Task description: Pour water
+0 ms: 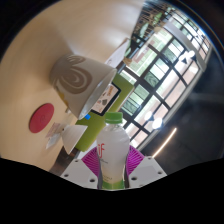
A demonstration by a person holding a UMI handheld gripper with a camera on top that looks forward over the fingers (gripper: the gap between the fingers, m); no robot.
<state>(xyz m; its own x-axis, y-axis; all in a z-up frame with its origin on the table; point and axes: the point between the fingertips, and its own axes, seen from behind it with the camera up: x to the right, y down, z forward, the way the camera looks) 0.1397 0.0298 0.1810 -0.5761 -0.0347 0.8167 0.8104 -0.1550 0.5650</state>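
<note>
My gripper is shut on a plastic bottle with a white label, pink lettering and green bands. Both magenta pads press on its sides. The whole view is rolled, so the bottle is tilted. Its pale cap end points toward a grey paper cup with a swirl pattern, which stands on the beige table just beyond the bottle's top. The cup's mouth faces away from me, and I cannot see any water.
A round red coaster lies on the table beside the cup. A green and white object stands right behind the cup. Crumpled white pieces lie near the left finger. Large windows fill the far side.
</note>
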